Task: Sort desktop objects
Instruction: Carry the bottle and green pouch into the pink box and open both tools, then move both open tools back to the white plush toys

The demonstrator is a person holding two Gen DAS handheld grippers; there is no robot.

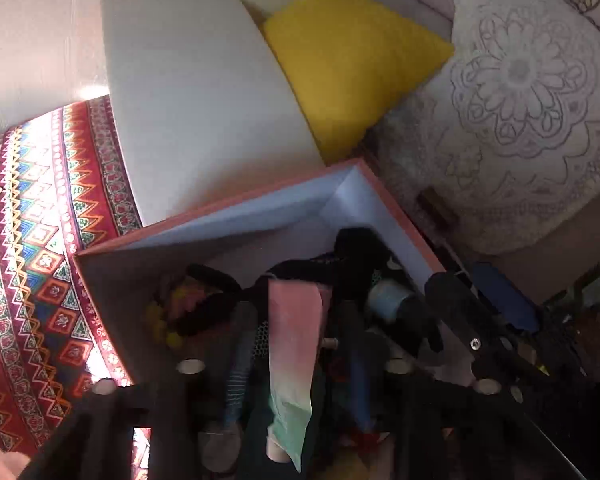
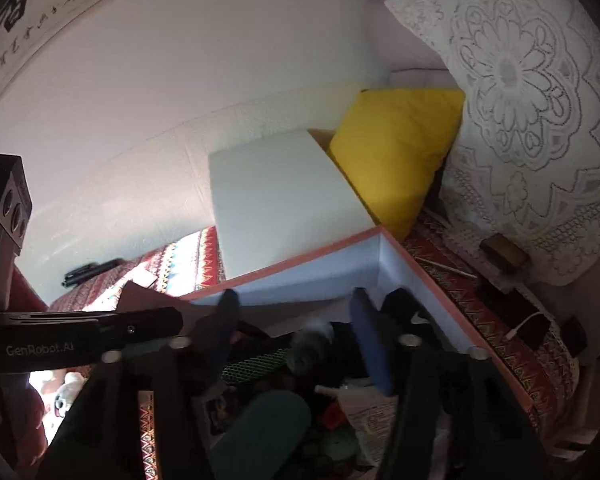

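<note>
Nearest the left lens lay a pink-to-green tube (image 1: 294, 352), running lengthwise between the fingers of the left gripper (image 1: 296, 320). I judged it was being carried to the box, since its far end hung over the open top. Blur and shadow hid whether the fingers actually pinched it, so I could not tell. The box (image 1: 204, 216), pink-rimmed and white inside, already held a dark jumble of things, which suggested the sorting was well along. It stood on a worktop (image 1: 40, 240) covered in a red patterned cloth, pushed against a white block (image 1: 204, 100), probably to keep it from sliding.

From the right gripper (image 2: 296, 320) the fingers stood apart over the same box with nothing between them, likely waiting its turn. That view showed what the left missed: the left gripper's body reaching in from the side, a black gadget (image 2: 90, 272) on the cloth by the wall, and a calligraphy scroll (image 2: 40, 12) above. Only the left view showed the tube clearly. Both caught the yellow cushion (image 1: 352, 60) behind.
</note>
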